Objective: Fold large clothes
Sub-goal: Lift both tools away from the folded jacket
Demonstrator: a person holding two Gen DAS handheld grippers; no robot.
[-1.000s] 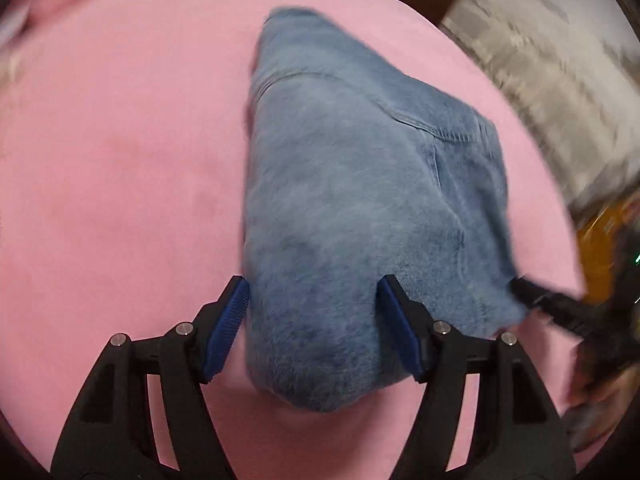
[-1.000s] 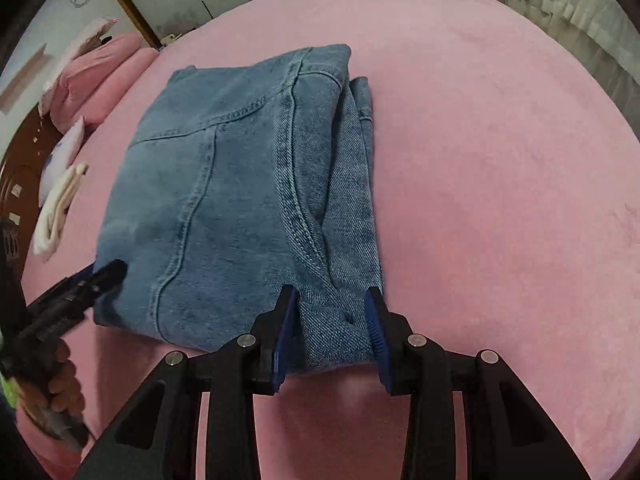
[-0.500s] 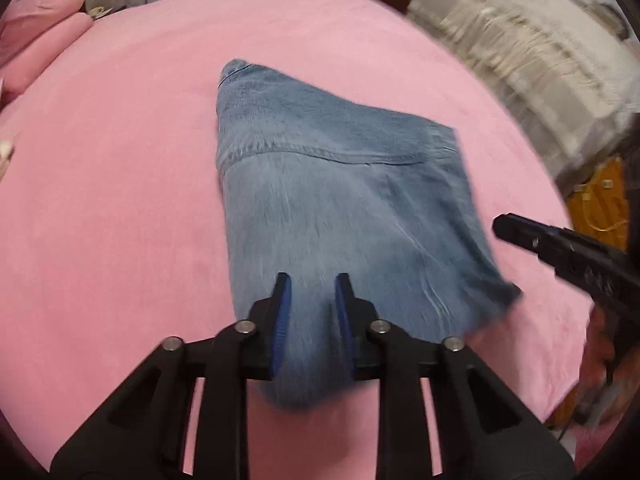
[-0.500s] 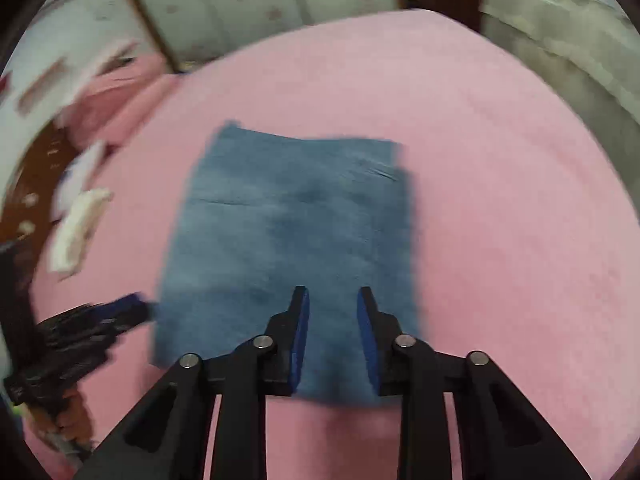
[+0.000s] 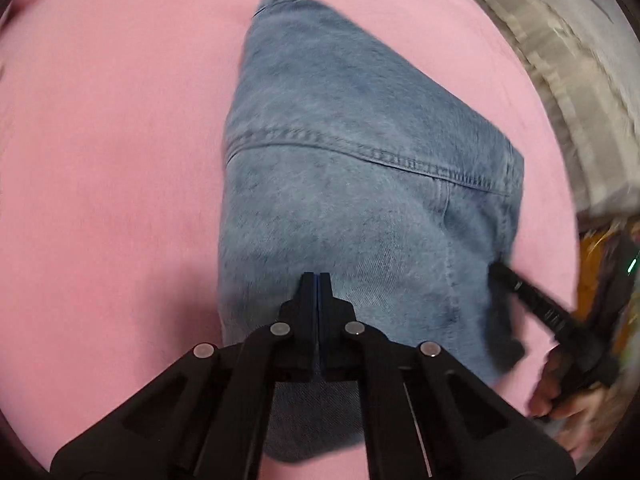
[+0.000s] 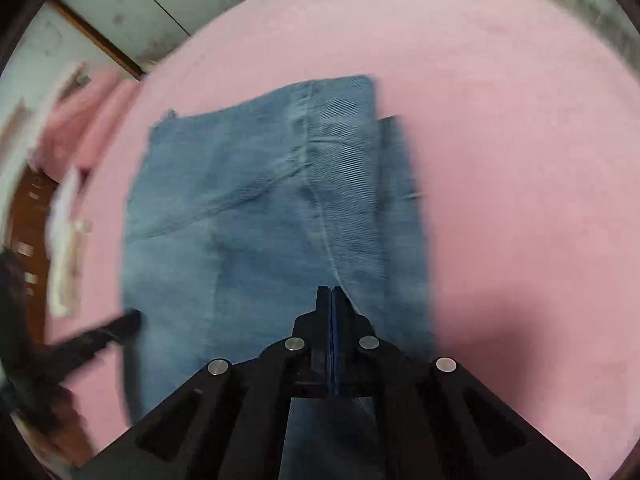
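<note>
Folded jeans lying flat on the pink bedspread, both tools pressed together above them.

The left tool has just closed fully, blue pads meeting with no denim between them. The right tool has likewise just closed on nothing, over the near edge of the jeans. The view is motion-blurred. A hand grips the right tool's handle at the bed's edge.

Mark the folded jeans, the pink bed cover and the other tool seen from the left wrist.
folded jeans (image 5: 352, 208), left wrist view, top denim panel.
pink bed cover (image 5: 112, 168), left wrist view, bare stretch.
right tool (image 5: 496, 270), left wrist view, tip.
</note>
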